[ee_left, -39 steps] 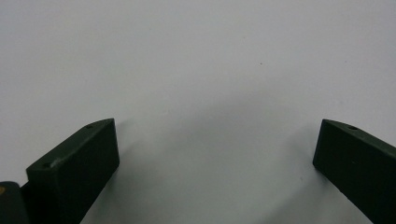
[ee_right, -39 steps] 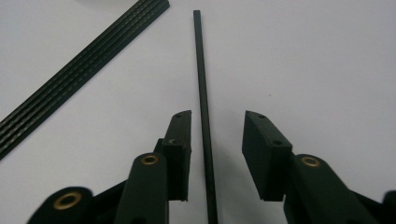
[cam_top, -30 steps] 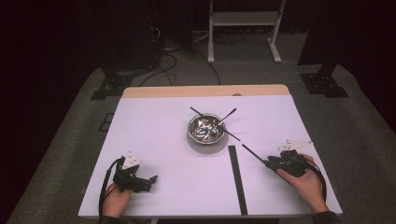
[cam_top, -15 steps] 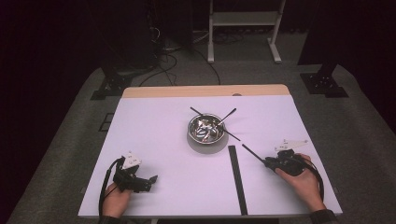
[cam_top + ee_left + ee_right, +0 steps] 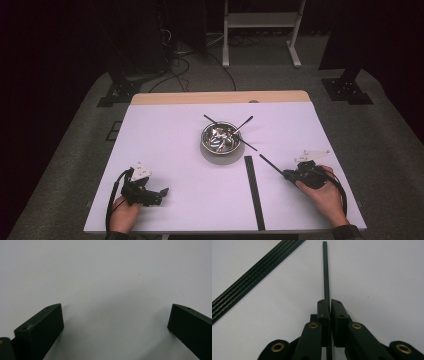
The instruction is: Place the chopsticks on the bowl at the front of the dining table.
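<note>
My right gripper (image 5: 330, 301) rests at the table's right front. Its jaws have just been closing and now press on a thin black stick (image 5: 326, 272), which runs straight out ahead of them. In the high view this stick (image 5: 272, 165) lies low over the table and points from the right gripper (image 5: 289, 175) toward a steel bowl (image 5: 219, 138) at the centre. Three more black sticks lean across the bowl's rim. At the left front my left gripper (image 5: 161, 194) lies on the white table (image 5: 165, 145). The left gripper (image 5: 116, 312) stands wide open over bare tabletop.
A long flat bundle of black sticks (image 5: 254, 190) lies between the bowl and the table's front edge, left of the right gripper; it crosses the upper left of the right gripper view (image 5: 254, 280). Dark floor, cables and a stand lie beyond the table.
The right gripper's jaws have drawn together on the stick. Both hands stay where they were, and the bowl and the sticks on it have not moved.
</note>
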### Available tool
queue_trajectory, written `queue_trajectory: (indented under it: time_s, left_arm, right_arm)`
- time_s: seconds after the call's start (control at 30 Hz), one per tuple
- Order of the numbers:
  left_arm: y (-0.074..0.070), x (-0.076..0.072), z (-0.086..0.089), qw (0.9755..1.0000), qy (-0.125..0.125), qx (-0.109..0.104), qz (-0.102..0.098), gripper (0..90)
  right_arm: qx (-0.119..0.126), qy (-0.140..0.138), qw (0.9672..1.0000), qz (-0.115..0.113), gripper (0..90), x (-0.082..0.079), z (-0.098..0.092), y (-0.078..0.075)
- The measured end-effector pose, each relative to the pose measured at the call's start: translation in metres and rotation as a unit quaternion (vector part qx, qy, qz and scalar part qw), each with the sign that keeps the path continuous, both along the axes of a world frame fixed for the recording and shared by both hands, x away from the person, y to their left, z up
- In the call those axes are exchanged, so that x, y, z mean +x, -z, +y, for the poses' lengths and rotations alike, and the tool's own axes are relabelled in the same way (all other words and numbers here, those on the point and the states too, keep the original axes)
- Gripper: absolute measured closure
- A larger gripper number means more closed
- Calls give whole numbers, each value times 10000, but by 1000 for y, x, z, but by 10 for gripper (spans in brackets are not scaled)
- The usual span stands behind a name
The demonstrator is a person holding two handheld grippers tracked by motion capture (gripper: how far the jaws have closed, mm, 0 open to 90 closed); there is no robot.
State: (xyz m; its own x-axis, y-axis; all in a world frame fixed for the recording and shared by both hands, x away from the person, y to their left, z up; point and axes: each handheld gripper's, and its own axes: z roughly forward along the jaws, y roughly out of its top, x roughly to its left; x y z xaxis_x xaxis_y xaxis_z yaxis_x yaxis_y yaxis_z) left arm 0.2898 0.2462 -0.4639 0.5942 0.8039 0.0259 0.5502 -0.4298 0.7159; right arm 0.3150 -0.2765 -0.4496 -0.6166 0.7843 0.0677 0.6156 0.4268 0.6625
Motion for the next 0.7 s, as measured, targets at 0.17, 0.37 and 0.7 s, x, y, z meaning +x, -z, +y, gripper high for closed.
queue_trajectory:
  time_s: [0.17,0.37,0.7]
  left_arm:
    - [0,0,0,10000,0,-2,2,0]
    - [0,0,0,10000,-1,-2,1,0]
    - [0,0,0,10000,0,1,1,0]
  right_arm:
    - [13,-35,10000,-10,855,0,1,-1]
    - [53,-26,10000,-57,855,-1,0,-3]
    - [129,17,9998,-144,855,-4,-5,-11]
